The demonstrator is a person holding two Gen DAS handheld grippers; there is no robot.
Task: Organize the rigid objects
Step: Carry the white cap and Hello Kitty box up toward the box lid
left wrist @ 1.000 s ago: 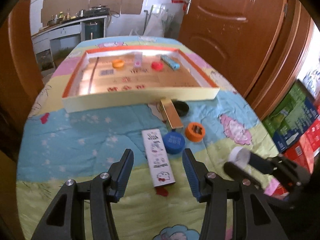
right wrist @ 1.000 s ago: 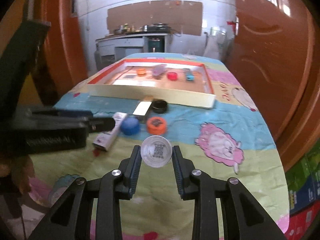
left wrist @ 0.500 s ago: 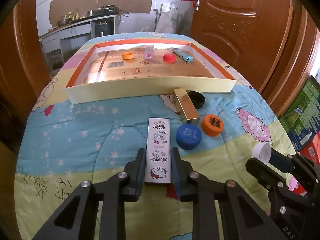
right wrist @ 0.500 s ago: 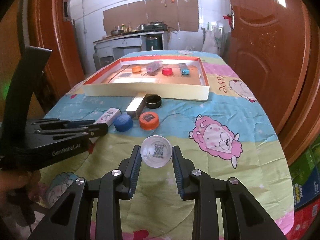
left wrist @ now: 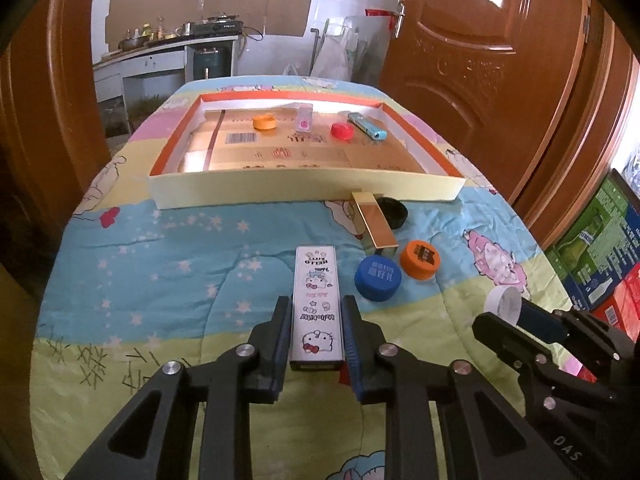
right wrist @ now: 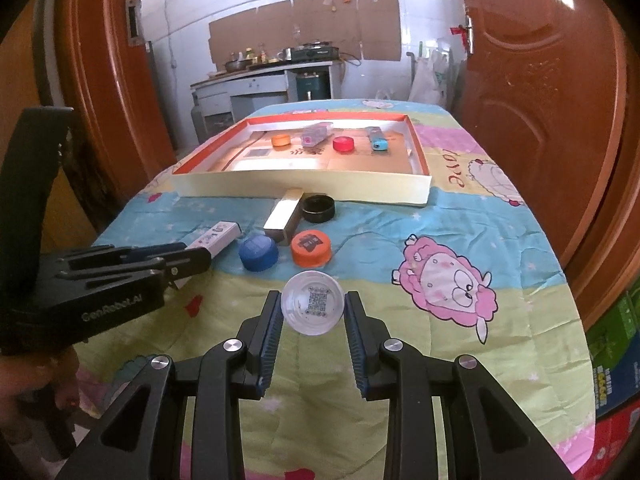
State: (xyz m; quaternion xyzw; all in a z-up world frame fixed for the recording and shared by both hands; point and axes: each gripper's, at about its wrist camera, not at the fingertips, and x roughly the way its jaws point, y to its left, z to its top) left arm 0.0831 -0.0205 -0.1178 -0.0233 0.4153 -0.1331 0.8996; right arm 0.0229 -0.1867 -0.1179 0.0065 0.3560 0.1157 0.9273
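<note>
Left hand-held gripper tight on white box.

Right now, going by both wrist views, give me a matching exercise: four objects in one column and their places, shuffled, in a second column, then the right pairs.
Objects:
1. white cartoon box
2. clear round lid
3. red cap
4. black cap

Places:
A. inside the tray
B. on the quilt beside the gold box
C. between the left gripper's fingers
D. between the right gripper's fingers

Pairs: 1-C, 2-D, 3-A, 4-B
</note>
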